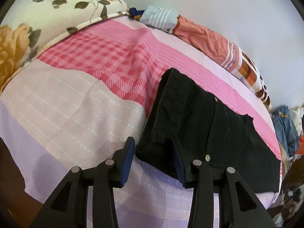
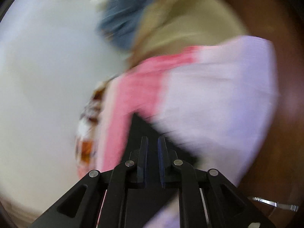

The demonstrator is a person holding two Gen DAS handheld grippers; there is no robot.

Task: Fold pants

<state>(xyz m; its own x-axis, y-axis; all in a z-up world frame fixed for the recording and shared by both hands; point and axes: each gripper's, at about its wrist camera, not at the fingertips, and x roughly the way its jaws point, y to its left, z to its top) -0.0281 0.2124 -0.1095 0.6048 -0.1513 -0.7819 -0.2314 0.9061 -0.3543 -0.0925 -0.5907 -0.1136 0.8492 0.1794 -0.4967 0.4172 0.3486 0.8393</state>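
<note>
Between my left gripper's (image 1: 153, 152) spread pads lies the folded black jeans' (image 1: 199, 121) corner, released onto the bed (image 1: 76, 102); my right gripper (image 2: 153, 142) hovers nearly shut, empty.

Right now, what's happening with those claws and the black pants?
Left gripper open, astride the folded black pants edge. Right gripper slightly open, nothing visibly pinched, view blurred. Pants lie on the bedsheet; nothing blocking.

A: Surface?
B: Bed (image 1: 76, 104), pink-lilac sheet.
A: On it?
B: Black pants (image 1: 199, 125) folded near front edge; floral pillow (image 1: 47, 15) far-left corner; orange patterned blanket (image 1: 218, 45) along far edge.
</note>
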